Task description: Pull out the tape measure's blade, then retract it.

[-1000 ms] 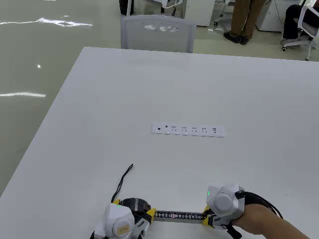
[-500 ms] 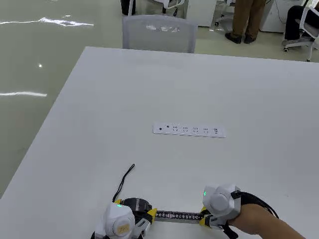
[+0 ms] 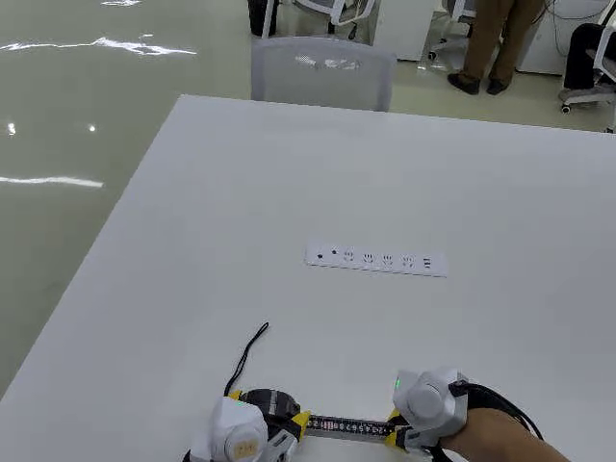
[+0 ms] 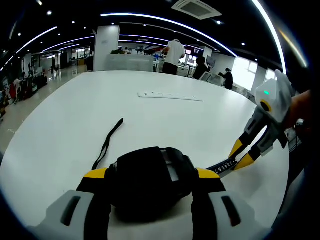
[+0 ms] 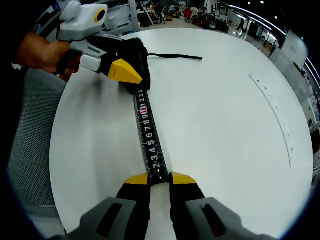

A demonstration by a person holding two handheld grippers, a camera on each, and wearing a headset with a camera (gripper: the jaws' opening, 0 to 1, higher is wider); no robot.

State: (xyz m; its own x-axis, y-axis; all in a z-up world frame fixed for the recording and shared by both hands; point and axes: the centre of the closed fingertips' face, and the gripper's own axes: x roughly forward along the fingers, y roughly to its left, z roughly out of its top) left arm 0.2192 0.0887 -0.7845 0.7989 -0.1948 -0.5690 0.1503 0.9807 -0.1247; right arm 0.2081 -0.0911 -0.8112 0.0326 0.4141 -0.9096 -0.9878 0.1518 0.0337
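A black tape measure (image 4: 150, 182) rests on the white table near its front edge, with my left gripper (image 4: 152, 175) shut around its case. Its black wrist strap (image 3: 245, 356) trails away across the table. The numbered blade (image 5: 150, 137) runs out flat from the case toward my right gripper (image 5: 159, 177), which is shut on the blade's end. In the head view the case (image 3: 269, 404) sits at bottom left beside the left gripper (image 3: 289, 423), the blade (image 3: 346, 424) spans a short gap, and the right gripper (image 3: 393, 431) is at bottom right.
A white power strip (image 3: 375, 261) lies flat mid-table beyond the grippers. A grey chair (image 3: 322, 72) stands at the table's far edge, with people and office chairs behind it. The table's left edge (image 3: 96, 260) drops to a glossy floor.
The head camera has tilted, so the scene has shifted. The right gripper has come a little closer to the left one, leaving a slightly shorter stretch of blade between them.
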